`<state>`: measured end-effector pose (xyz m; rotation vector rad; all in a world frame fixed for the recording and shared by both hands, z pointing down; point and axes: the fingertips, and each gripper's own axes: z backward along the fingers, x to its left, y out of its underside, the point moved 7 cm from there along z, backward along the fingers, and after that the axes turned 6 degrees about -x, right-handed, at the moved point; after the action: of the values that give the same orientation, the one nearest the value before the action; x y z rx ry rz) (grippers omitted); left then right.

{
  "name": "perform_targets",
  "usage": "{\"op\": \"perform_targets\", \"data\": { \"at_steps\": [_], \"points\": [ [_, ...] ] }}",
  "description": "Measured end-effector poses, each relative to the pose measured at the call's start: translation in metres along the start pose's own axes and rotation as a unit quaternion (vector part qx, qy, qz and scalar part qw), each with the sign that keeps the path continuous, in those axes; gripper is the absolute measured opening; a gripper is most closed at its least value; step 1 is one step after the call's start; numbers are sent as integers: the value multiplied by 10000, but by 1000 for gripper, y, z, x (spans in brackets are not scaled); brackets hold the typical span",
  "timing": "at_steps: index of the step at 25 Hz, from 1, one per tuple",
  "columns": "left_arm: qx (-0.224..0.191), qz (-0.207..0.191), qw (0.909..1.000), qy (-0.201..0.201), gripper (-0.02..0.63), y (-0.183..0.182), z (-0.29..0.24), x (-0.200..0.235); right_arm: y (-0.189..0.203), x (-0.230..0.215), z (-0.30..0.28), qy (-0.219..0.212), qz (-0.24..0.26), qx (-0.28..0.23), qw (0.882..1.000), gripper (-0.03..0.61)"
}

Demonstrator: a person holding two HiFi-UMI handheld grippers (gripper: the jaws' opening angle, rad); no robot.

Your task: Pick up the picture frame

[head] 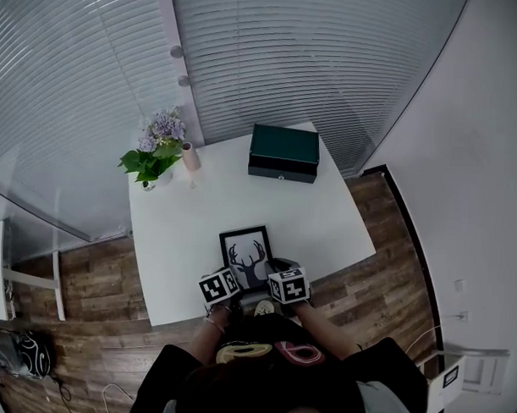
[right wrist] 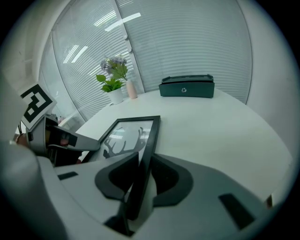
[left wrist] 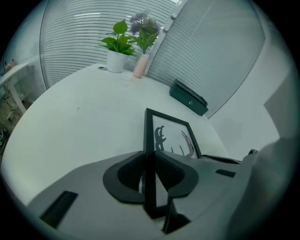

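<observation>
At the tabletop's 6 o'clock edge, left gripper and right gripper pinched the picture frame's thin sides; uneven lifting might twist it free.

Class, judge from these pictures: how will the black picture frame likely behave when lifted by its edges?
The picture frame probably stays stiff: its rails look straight where left tongs and right tongs clamp them. Its front reflects lights, so likely glazed, fragile and slippery. Thin and flat, it seems light.
</observation>
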<state>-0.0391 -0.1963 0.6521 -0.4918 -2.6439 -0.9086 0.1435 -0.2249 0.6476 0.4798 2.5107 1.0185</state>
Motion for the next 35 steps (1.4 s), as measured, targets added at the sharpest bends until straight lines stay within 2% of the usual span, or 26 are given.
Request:
{"op": "perform_targets", "data": {
  "at_steps": [8, 16, 21, 26, 35],
  "points": [
    [75, -33, 10000, 21, 80, 11, 9, -1, 6, 2, 7, 22, 86, 1, 10000, 87],
    [-82, -396, 9991, 107, 78, 12, 22, -5, 7, 6, 18, 35, 147, -92, 9998, 84],
    [-216, -511, 9983, 176, 78, 10, 31, -3, 4, 13, 23, 51, 154, -160, 9997, 82],
    [-283, -398, 9984, 276, 78, 5, 39, 0, -4, 19, 27, 91, 172, -277, 9994, 80],
    [-474, -717, 9950, 512, 80, -16, 58, -2, -20, 32, 40, 187, 133, -547, 9982, 78]
  ]
}}
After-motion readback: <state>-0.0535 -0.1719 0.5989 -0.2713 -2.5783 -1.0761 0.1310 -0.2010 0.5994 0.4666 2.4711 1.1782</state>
